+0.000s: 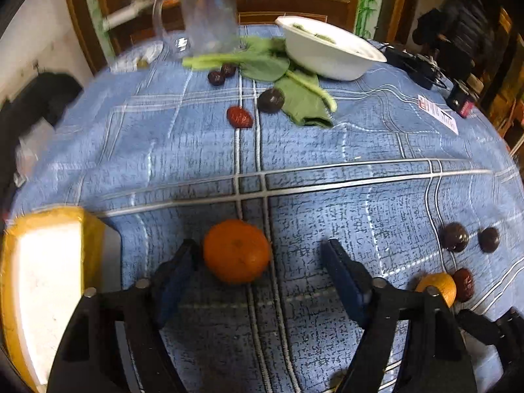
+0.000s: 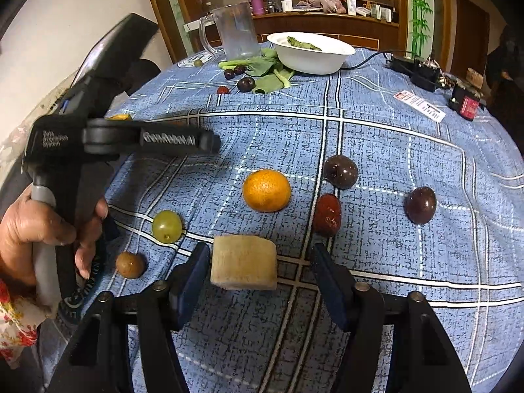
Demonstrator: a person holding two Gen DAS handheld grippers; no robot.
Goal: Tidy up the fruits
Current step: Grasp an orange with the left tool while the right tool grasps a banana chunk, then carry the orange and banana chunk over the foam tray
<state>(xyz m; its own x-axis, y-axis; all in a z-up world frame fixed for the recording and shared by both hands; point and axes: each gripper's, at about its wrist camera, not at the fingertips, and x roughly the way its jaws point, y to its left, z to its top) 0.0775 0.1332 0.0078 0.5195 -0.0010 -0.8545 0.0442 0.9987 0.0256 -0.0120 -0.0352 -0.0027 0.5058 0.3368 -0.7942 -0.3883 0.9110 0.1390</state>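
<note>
Blue checked tablecloth (image 1: 327, 150): round orange tangerine (image 1: 236, 250) between wide-open left gripper (image 1: 262, 258), right gripper (image 2: 258, 262) open around beige chunk (image 2: 244, 262), mug (image 1: 209, 13) blurred.

Left black hand-held gripper (image 1: 262, 255) low in frame, blue-padded jaws spread wide, nothing clamped. Right black hand-held gripper (image 2: 258, 262) likewise spread wide at bottom centre. Bare left hand (image 2: 36, 232) at lower left edge, wrapped around a grey handle.
</note>
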